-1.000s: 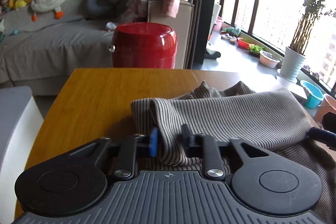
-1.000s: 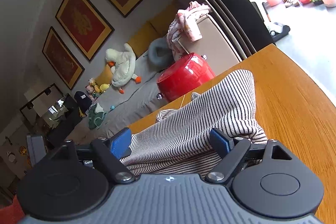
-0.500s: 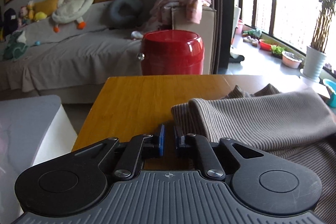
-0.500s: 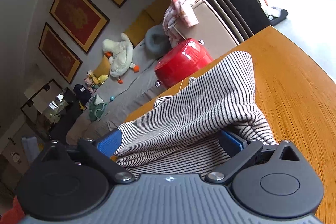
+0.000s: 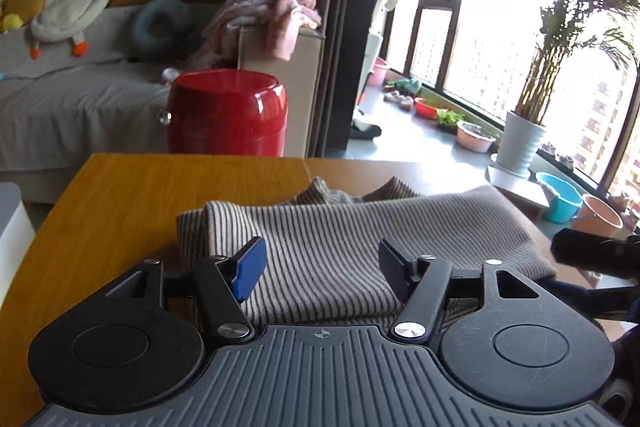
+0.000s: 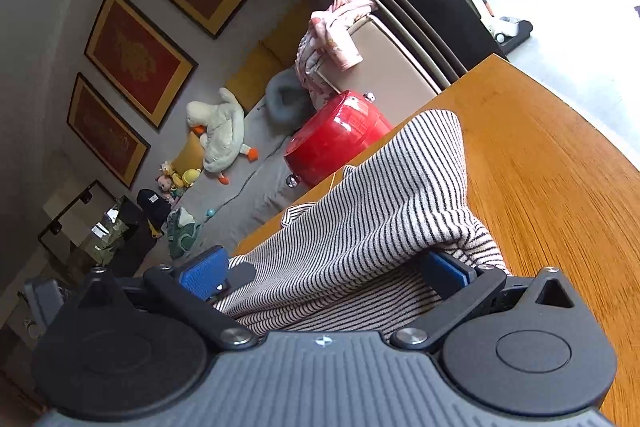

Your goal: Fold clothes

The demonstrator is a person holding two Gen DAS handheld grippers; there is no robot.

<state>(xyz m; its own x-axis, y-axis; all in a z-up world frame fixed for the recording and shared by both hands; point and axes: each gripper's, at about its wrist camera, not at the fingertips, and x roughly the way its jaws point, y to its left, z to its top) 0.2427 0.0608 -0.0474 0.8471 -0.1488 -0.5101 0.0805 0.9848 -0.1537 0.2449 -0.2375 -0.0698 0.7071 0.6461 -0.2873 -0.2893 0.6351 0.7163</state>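
A beige striped knit garment (image 5: 360,231) lies folded on the wooden table (image 5: 132,195). My left gripper (image 5: 322,265) is open above its near left part, its fingers apart over the cloth. In the right wrist view the same garment (image 6: 380,211) fills the middle. My right gripper (image 6: 324,267) is open wide, with the cloth lying between its blue pads (image 6: 202,271). The right pad is partly under a fold. The other gripper's dark body (image 5: 596,259) shows at the right edge of the left wrist view.
A red round stool (image 5: 228,119) stands beyond the table's far edge. A grey sofa (image 5: 72,103) with a plush duck (image 5: 68,11) is behind it. Pots and basins (image 5: 560,197) line the window side on the right.
My left gripper let go of the garment's left edge, shut beside it, then opened wide and moved right over the cloth. My right gripper stayed open and pushed slightly further onto the garment.
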